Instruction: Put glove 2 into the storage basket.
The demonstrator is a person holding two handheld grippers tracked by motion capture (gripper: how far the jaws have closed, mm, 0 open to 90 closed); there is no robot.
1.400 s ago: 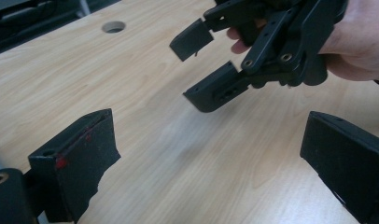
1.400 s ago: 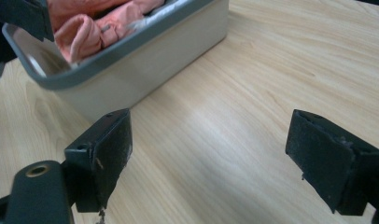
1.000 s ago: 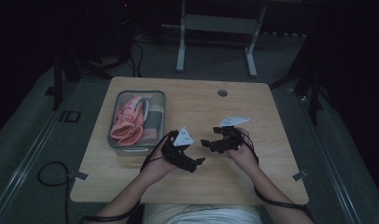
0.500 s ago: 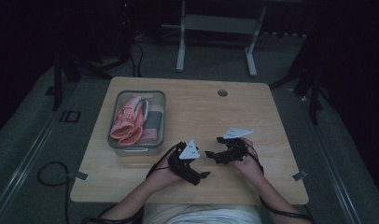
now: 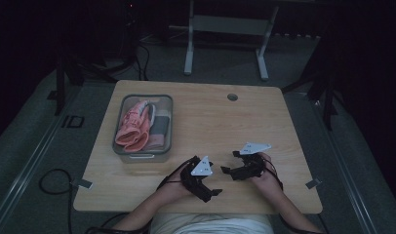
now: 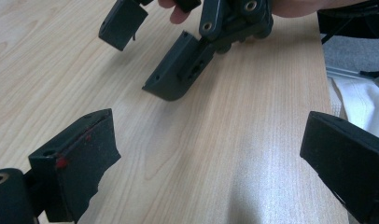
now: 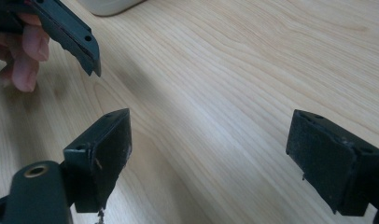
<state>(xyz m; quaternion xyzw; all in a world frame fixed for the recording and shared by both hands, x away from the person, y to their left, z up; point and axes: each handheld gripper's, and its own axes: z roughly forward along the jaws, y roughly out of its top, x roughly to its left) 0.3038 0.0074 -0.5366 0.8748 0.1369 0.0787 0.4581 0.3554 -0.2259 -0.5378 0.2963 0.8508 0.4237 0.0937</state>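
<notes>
pink shoes (image 5: 134, 127) in grey bin (image 5: 166, 146); light wood-grain table (image 5: 220, 122).

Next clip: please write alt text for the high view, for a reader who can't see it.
A person's hands hold the left gripper and the right gripper, both open and empty, close together above the near edge of a wooden table. A clear bin of pink cloth items sits at the table's left side.

I hold two grippers: my left gripper (image 5: 213, 191) and right gripper (image 5: 228, 163). Ahead of my left gripper sits one bin (image 5: 165, 146) holding one pink shoe (image 5: 132, 127).
</notes>
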